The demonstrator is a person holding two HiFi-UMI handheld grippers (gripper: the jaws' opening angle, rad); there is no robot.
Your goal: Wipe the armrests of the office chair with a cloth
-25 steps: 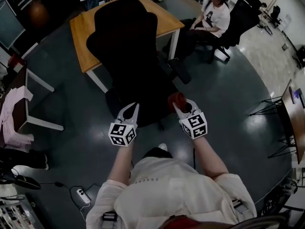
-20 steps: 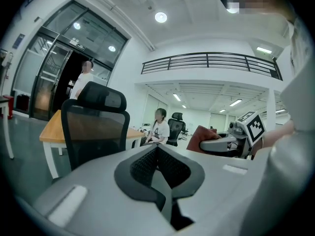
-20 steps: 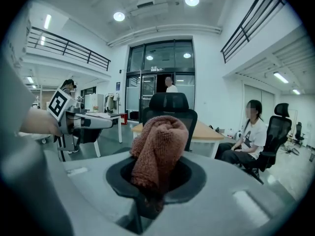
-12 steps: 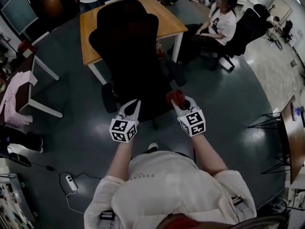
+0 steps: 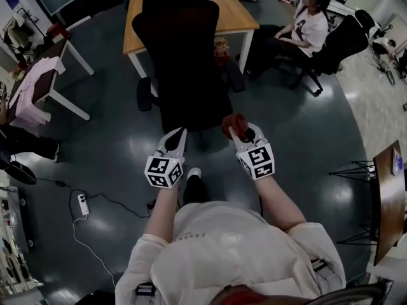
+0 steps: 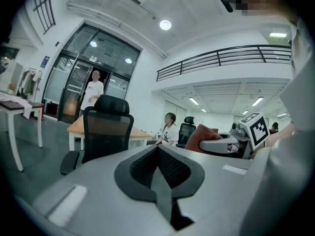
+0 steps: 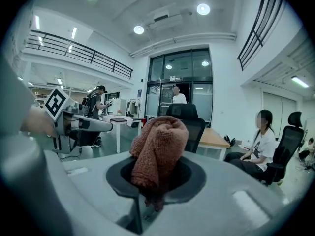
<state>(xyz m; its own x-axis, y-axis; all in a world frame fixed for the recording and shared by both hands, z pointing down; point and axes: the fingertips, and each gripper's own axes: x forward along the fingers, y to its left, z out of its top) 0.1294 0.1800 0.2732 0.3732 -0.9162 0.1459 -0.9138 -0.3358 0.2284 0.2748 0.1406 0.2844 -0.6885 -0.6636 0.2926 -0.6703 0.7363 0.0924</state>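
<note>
- The cloth [image 5: 233,124], a rust-red bundle, sits pinched in the fingers of the right gripper [image 5: 241,132]; the right gripper view shows it bunched upright between them [image 7: 158,146], its tail hanging below the grip
- It touches no part of the office chair [image 5: 181,49]; it hangs in the air over the floor [image 5: 114,151], just behind the lower edge of the chair's backrest
- The chair stands on the floor with its back to the person; one armrest [image 5: 145,95] juts out on its left and the other armrest [image 5: 233,80] on its right, both well apart from the cloth
- The left gripper [image 5: 176,138] is level with the right one; its fingers are pressed together with nothing between them, as the left gripper view shows [image 6: 160,171]
- Over the last second the chair and the wooden desk [image 5: 191,18] beyond it have slid up and to the right in the head view, and more floor has come into sight near the person; both grippers have kept their place before the body and the grip on the cloth is unchanged
- Judged from that, the person shifted stance rather than wiped; the scene fits coming up to the armrests as well as standing back from them, and their surfaces look too dark to tell
</note>
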